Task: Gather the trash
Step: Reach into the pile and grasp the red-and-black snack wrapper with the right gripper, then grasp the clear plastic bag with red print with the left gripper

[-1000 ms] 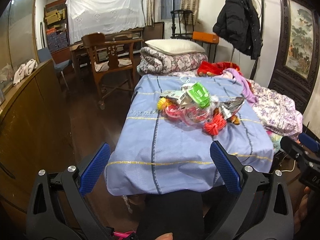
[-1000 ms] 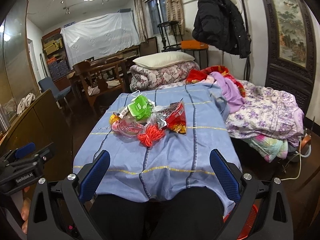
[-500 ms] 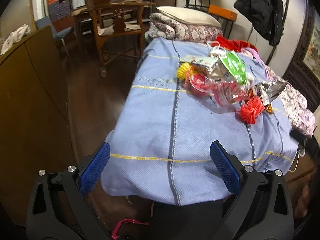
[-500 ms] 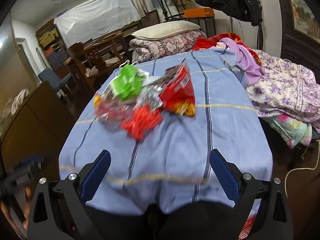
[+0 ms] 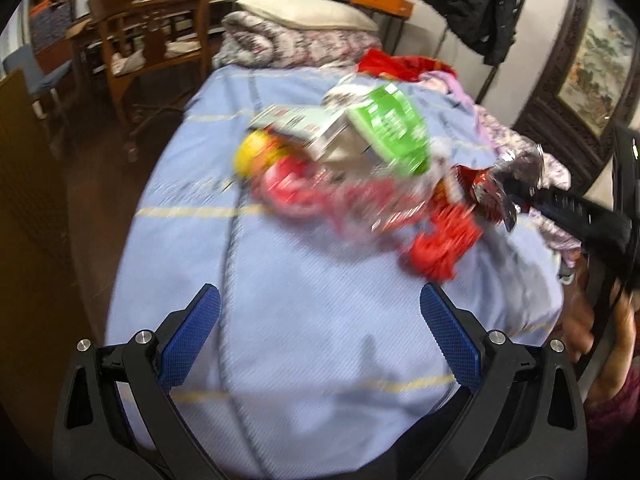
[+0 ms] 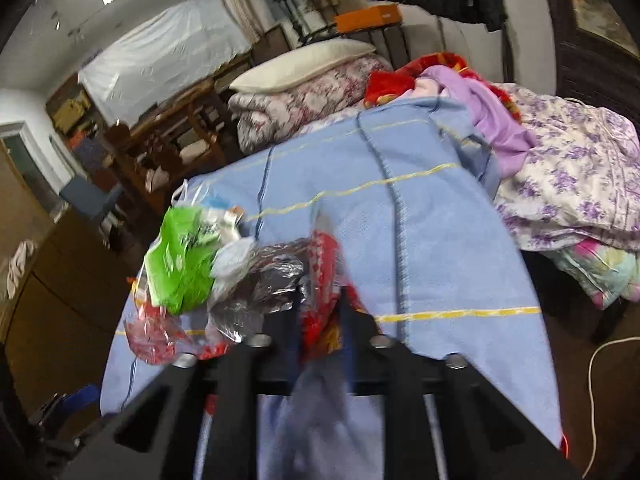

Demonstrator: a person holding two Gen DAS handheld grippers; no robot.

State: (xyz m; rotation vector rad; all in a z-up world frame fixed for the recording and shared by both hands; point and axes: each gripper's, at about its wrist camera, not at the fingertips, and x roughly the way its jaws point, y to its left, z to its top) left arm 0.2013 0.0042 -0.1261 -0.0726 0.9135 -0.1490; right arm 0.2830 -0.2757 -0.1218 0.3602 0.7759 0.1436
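A heap of trash lies on the blue-covered table (image 5: pixel 304 304): a green packet (image 5: pixel 390 128), a white carton (image 5: pixel 304 126), a yellow item (image 5: pixel 252 152), red wrappers (image 5: pixel 320 196) and a red net (image 5: pixel 440 240). My left gripper (image 5: pixel 320 332) is open and empty over the near part of the table. My right gripper (image 6: pixel 320 304) is shut on a red and silver snack bag (image 6: pixel 320 280) at the right of the heap; it also shows in the left wrist view (image 5: pixel 508 188). The green packet (image 6: pixel 180 256) sits left of it.
Bedding and clothes (image 6: pixel 560 176) are piled to the right of the table. A folded quilt with a pillow (image 5: pixel 304 28) lies behind it. A wooden chair (image 5: pixel 144 48) and a wooden cabinet (image 5: pixel 28 184) stand to the left. A white cable (image 6: pixel 596 380) lies on the floor.
Both grippers have moved in over the table toward the heap. The right gripper has gone from wide open to shut on the red and silver snack bag.
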